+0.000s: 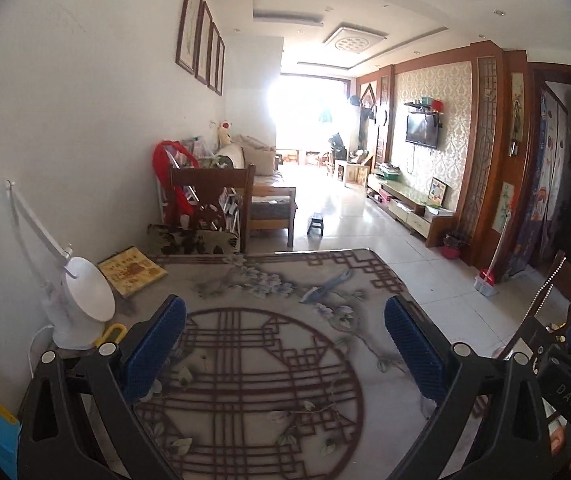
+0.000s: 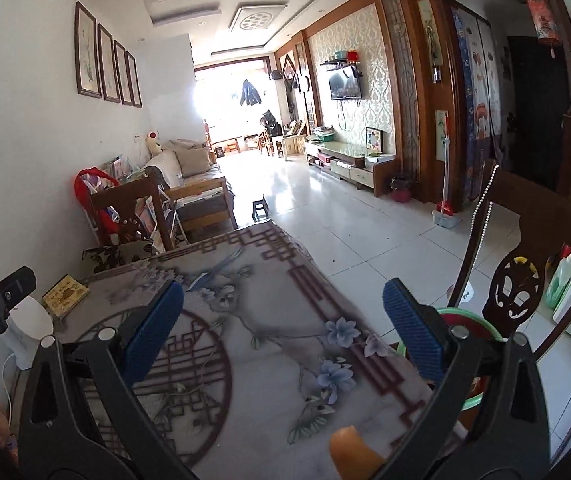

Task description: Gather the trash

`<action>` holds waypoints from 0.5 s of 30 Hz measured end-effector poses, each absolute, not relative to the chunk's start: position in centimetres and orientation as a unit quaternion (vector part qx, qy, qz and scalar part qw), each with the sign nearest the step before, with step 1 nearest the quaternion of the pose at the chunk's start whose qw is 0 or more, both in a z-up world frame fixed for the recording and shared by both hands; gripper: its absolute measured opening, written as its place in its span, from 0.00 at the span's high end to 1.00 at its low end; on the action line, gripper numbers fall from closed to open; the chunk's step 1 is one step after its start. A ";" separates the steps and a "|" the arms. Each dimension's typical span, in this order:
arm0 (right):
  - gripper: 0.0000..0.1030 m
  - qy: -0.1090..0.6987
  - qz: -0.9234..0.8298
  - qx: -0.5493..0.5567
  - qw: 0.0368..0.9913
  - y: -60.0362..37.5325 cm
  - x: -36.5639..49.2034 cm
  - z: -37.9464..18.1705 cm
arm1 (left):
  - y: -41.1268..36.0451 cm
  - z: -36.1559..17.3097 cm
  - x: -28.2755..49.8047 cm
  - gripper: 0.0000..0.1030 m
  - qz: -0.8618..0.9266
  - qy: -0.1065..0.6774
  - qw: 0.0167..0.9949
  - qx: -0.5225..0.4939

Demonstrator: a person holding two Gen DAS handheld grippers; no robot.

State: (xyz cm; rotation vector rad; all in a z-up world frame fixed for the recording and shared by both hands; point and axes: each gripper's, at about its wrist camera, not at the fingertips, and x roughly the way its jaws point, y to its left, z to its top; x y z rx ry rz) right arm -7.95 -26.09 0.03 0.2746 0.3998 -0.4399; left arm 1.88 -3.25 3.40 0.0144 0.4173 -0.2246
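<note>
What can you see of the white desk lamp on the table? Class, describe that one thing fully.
The white desk lamp stands at the table's left edge, close to the wall. It looks like smooth plastic: a round, dish-shaped head tilted toward the table, a squat base under it, and a thin jointed arm rising up and to the left. A white cable leaves the base. A yellow object lies against its foot, and a yellow patterned booklet lies just beyond, apart from it.

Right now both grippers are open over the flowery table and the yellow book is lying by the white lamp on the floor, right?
Almost. The yellow book lies on the table, not the floor, beside the white lamp; the left wrist view shows it. Both grippers are open, yes.
</note>
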 end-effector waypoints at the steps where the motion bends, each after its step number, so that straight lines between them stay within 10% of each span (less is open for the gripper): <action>1: 0.04 0.201 -0.215 0.136 0.946 -25.8 -7.8 -0.1 | -2.8 3.7 1.7 0.07 -0.114 0.207 0.972 0.005; 15: 0.04 0.209 -0.233 0.132 0.941 -22.9 -8.0 0.1 | -1.3 2.9 2.1 0.07 -0.150 0.246 0.957 -0.029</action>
